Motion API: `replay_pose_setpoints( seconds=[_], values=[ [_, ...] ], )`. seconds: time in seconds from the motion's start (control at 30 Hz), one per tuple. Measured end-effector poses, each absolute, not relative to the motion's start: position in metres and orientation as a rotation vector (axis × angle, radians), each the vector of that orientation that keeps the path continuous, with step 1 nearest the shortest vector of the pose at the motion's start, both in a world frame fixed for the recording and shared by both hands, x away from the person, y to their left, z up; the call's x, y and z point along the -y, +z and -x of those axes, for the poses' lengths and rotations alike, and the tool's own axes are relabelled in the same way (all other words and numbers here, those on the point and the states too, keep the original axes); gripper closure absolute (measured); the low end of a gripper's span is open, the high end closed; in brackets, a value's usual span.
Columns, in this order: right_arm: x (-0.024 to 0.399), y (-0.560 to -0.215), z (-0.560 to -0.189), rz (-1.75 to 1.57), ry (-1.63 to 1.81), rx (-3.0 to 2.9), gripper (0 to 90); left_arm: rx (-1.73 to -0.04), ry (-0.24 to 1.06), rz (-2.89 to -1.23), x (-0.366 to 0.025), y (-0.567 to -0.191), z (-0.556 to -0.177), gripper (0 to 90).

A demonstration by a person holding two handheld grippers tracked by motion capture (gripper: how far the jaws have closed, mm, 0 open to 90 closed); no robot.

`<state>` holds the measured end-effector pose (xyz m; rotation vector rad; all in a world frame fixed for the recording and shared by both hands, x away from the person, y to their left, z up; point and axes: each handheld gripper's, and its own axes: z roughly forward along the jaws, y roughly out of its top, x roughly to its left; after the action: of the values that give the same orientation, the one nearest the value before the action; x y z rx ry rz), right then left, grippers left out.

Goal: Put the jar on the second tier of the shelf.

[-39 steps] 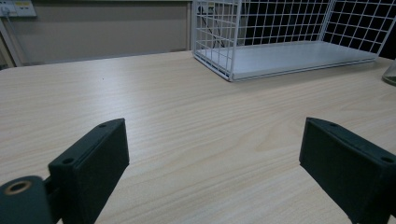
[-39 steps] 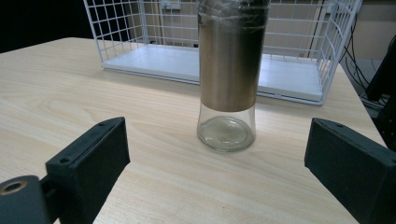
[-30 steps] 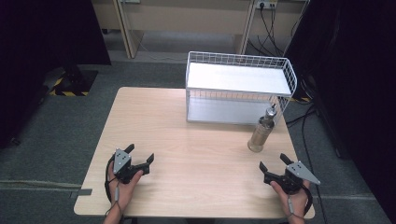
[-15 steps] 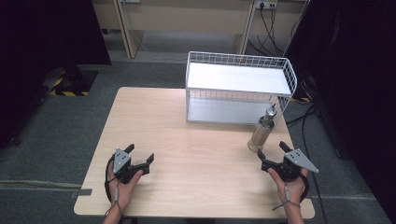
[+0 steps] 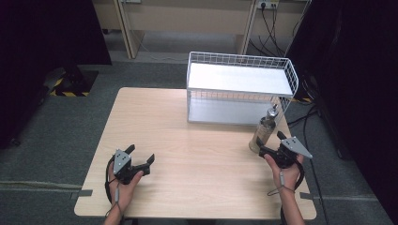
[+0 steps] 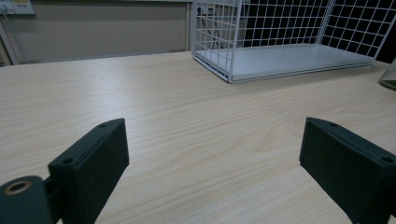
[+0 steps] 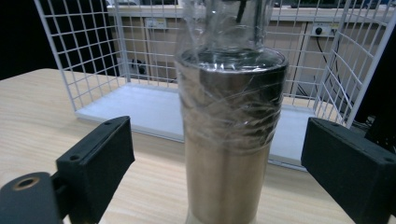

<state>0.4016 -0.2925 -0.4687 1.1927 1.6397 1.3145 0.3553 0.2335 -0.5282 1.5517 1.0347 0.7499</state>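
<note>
Now right hand-held gripper (image 5: 269, 144) at bottle (image 5: 264, 131), jaws just closing, apart either side, not gripping. Left hand-held gripper (image 5: 140, 157) apart, low over surface (image 5: 197, 145).

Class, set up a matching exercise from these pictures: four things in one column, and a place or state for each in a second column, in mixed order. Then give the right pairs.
Things
1. bottle
2. wire rack
3. left gripper
4. right gripper

Places or states
A. at the table's far edge, nothing on its shelves
B. open, jaws either side of the bottle, not touching it
C. upright on the table, by the rack's near right corner
D. open over bare tabletop, near the person's edge

Pairs: 1-C, 2-A, 3-D, 4-B
</note>
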Motion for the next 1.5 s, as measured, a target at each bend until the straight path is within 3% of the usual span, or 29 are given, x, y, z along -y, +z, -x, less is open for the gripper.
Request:
replay_pose_setpoints(
  seconds=[0.43, 0.67, 1.5],
  values=[
    [0.288, -0.472, -0.425, -1.215, 1.295, -1.630, 22.5, -1.032, 0.750, -1.553, -0.233, -0.528, -0.355, 7.8],
    [0.284, -0.473, -0.432, -1.223, 1.275, -1.609, 32.8, -1.032, 0.749, -1.553, -0.233, -0.528, -0.355, 7.7],
    [0.283, -0.457, -0.421, -1.180, 1.296, -1.570, 34.0, -1.029, 0.742, -1.559, -0.233, -0.528, -0.356, 7.7]
  ],
)
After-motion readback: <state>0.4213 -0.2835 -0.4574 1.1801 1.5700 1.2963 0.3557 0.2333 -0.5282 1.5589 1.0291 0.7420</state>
